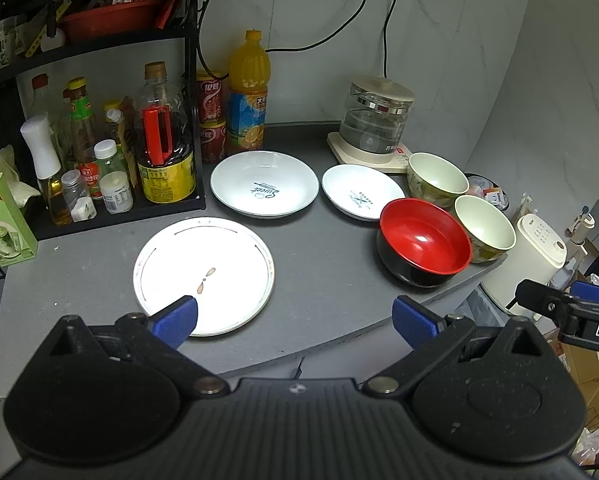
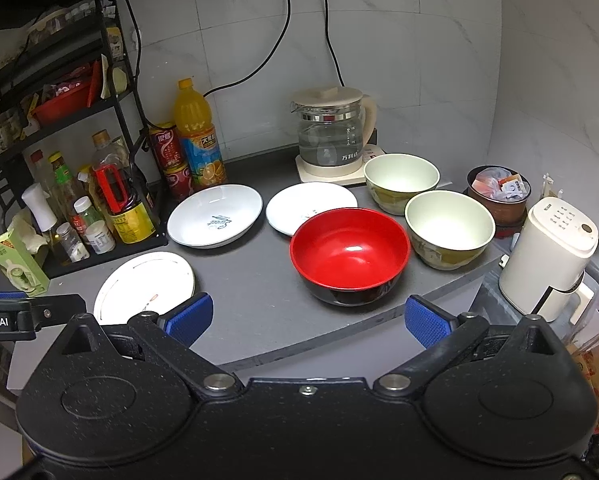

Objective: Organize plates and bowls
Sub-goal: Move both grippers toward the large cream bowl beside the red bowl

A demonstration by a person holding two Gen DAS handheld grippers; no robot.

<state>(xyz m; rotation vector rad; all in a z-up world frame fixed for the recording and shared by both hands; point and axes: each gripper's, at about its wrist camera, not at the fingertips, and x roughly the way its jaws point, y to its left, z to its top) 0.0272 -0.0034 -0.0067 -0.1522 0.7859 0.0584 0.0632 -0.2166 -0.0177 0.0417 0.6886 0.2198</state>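
On the grey counter (image 1: 323, 264) lie a flat white plate (image 1: 204, 276) at the front left, a large deep white plate (image 1: 264, 189) and a smaller deep white plate (image 1: 362, 192) behind it. A red-and-black bowl (image 1: 424, 241) and two cream bowls (image 1: 436, 179) (image 1: 484, 227) stand at the right. My left gripper (image 1: 295, 320) is open and empty above the counter's front edge, its left pad over the flat plate. My right gripper (image 2: 309, 320) is open and empty, just in front of the red bowl (image 2: 349, 254). The flat plate (image 2: 145, 286) and both cream bowls (image 2: 400, 182) (image 2: 449, 228) also show in the right wrist view.
A black rack with bottles (image 1: 99, 160) stands at the left. An orange juice bottle (image 1: 248, 92) and red cans (image 1: 211, 116) stand at the back. A glass kettle (image 1: 375, 120) sits at the back right. A white appliance (image 2: 547, 260) stands off the counter's right edge.
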